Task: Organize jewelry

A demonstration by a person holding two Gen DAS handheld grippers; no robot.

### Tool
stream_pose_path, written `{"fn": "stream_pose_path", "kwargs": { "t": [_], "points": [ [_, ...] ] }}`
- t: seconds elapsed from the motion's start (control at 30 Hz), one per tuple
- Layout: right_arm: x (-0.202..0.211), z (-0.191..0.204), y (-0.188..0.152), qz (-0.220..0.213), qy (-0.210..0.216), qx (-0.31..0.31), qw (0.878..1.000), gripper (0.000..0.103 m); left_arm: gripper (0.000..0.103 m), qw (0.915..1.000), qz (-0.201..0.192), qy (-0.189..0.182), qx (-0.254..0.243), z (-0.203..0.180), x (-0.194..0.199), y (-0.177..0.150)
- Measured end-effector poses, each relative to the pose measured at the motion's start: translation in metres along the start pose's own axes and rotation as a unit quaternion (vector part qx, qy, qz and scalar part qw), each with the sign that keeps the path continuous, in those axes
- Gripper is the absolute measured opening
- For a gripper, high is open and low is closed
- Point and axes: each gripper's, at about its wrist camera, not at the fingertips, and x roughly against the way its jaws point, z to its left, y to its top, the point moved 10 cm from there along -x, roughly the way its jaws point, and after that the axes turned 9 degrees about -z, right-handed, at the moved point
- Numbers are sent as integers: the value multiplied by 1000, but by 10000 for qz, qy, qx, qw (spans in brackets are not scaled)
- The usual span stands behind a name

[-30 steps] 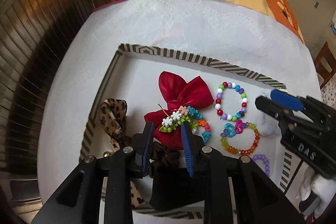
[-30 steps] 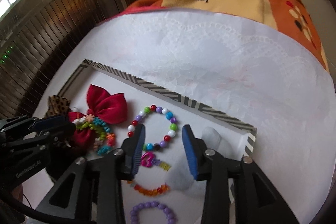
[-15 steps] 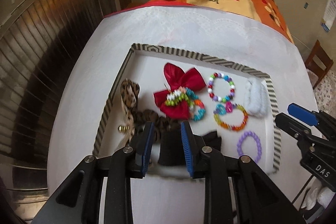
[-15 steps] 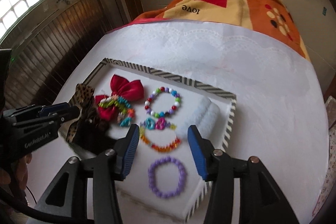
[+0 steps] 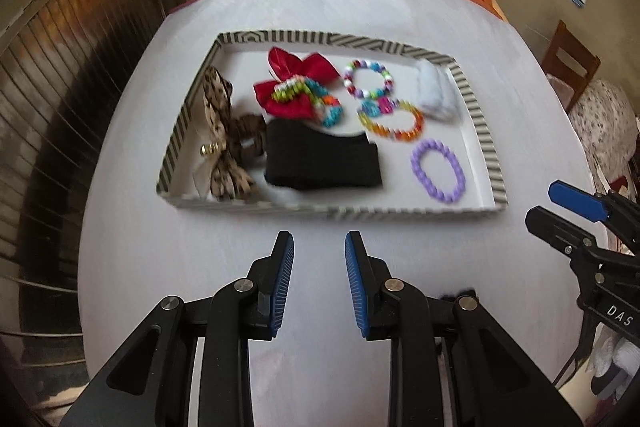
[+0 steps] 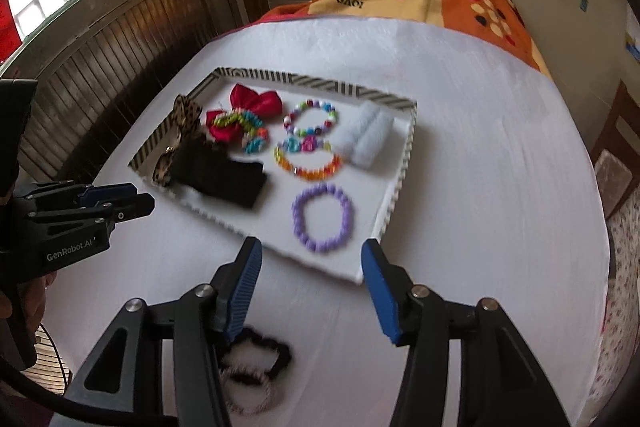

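I have both grippers over the white tablecloth (image 5: pixel 168 251), on the near side of the striped tray (image 5: pixel 476 115). My left gripper (image 5: pixel 319 283) holds nothing, fingers apart. My right gripper (image 6: pixel 312 291) is spread wider, also holding nothing. The tray holds a purple bead bracelet (image 6: pixel 323 218) at its near right, a black cloth band (image 5: pixel 322 163) mid-near, a red bow (image 5: pixel 298 83), a leopard-print bow (image 5: pixel 220 131) at left and a white roll (image 6: pixel 364 137) at far right. A black scrunchie (image 6: pixel 256 363) lies on the cloth beneath my right gripper.
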Motion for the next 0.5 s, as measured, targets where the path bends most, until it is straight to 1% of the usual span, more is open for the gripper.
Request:
{"fn": "stream_pose_path", "kwargs": {
  "t": [0.3, 0.5],
  "points": [
    [19, 19, -49, 93, -56, -206, 9997, 55, 7, 9998, -48, -116, -162, -9, 17, -26],
    [23, 19, -78, 219, -150, -358, 9990, 55, 7, 9996, -36, -171, -225, -15, 19, -37]
  ]
}}
